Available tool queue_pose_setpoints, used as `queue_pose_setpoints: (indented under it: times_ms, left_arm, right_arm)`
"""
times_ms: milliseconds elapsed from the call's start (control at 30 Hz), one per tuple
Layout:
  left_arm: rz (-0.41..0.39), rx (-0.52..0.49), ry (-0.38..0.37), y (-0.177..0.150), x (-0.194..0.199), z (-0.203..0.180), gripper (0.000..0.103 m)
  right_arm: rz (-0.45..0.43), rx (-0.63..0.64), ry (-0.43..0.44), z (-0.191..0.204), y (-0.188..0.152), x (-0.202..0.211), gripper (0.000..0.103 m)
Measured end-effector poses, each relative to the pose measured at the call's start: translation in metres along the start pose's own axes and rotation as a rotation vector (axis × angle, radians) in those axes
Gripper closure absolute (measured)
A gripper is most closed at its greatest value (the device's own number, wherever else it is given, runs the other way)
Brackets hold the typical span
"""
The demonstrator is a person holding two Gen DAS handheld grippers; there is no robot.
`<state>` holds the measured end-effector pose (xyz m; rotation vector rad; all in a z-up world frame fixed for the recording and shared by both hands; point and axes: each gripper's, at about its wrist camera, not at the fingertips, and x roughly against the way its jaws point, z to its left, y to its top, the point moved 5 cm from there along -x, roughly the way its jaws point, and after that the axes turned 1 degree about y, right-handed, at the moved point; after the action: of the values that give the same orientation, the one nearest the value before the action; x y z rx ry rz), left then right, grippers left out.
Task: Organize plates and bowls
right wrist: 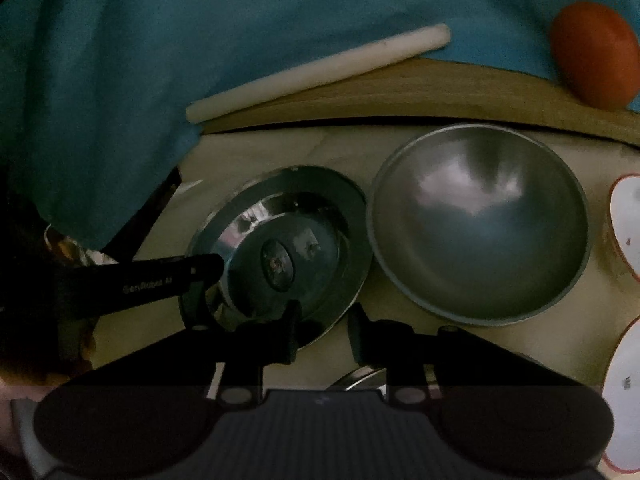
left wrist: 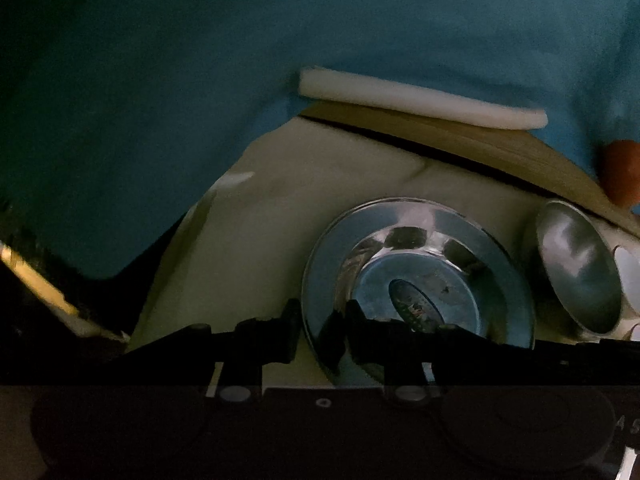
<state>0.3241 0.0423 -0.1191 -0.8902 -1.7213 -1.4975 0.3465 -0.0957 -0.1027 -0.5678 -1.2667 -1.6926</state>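
1. Left wrist view: left gripper (left wrist: 320, 330) has its black fingers narrowed over the near rim of a shiny, wide-rimmed steel bowl (left wrist: 416, 276); contact unclear. Seat the rim deeper before lifting.
2. Right wrist view: right gripper (right wrist: 322, 332) narrowly apart astride that bowl's near rim (right wrist: 320, 322); grip unclear. A round matte steel bowl (right wrist: 480, 224) is ahead-right; lift level, both together.

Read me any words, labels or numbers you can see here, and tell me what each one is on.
"GenRobot AI", roughly, somewhat blurred: white print on the left hand-held gripper, on its black finger.
"A S": partial letters on the gripper body at the picture's right edge, cut off.
Oval sticker inside the steel plate: print too blurred to read.
White plates: small marks, unreadable.
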Motion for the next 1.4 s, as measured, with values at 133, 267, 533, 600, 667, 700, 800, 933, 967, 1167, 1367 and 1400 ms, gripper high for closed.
queue_pose_setpoints:
  times_ms: [133, 267, 533, 600, 667, 700, 800, 933, 967, 1167, 1367, 1400]
  left_arm:
    - [-0.001, 0.059, -0.003, -0.012, 0.013, 0.007, 0.079]
    - [-0.009, 0.112, 0.004, -0.025, 0.026, 0.011, 0.079]
    - [-0.042, 0.165, 0.005, -0.047, 0.053, 0.012, 0.079]
    - [-0.056, 0.166, 0.002, -0.051, 0.063, 0.01, 0.079]
    - [-0.071, 0.163, -0.005, -0.052, 0.07, 0.006, 0.079]
    - [-0.078, 0.159, -0.008, -0.052, 0.073, 0.003, 0.079]
    - [-0.102, 0.153, -0.015, -0.05, 0.08, -0.005, 0.079]
    - [-0.13, 0.132, -0.033, -0.048, 0.088, -0.018, 0.079]
    - [-0.134, 0.126, -0.037, -0.048, 0.088, -0.021, 0.079]
    - [-0.173, 0.054, -0.081, -0.043, 0.098, -0.048, 0.079]
    - [-0.174, -0.032, -0.152, -0.046, 0.101, -0.075, 0.078]
    - [-0.171, -0.046, -0.162, -0.048, 0.101, -0.079, 0.078]
  right_arm:
    - [0.006, 0.051, 0.017, 0.006, 0.001, 0.007, 0.075]
    - [0.015, 0.096, 0.044, 0.01, 0.002, 0.01, 0.075]
    - [0.013, 0.177, 0.101, 0.023, -0.006, 0.025, 0.075]
    - [0.007, 0.187, 0.112, 0.024, -0.008, 0.032, 0.075]
    - [-0.005, 0.19, 0.118, 0.022, -0.008, 0.039, 0.075]
    - [-0.015, 0.191, 0.116, 0.022, -0.009, 0.042, 0.075]
    - [-0.042, 0.208, 0.116, 0.019, -0.009, 0.056, 0.075]
    - [-0.074, 0.211, 0.12, 0.013, -0.01, 0.07, 0.075]
    - [-0.082, 0.212, 0.12, 0.011, -0.01, 0.074, 0.075]
    - [-0.13, 0.193, 0.118, -0.011, -0.012, 0.097, 0.075]
    - [-0.158, 0.159, 0.104, -0.037, -0.017, 0.117, 0.075]
    - [-0.159, 0.148, 0.105, -0.042, -0.02, 0.12, 0.075]
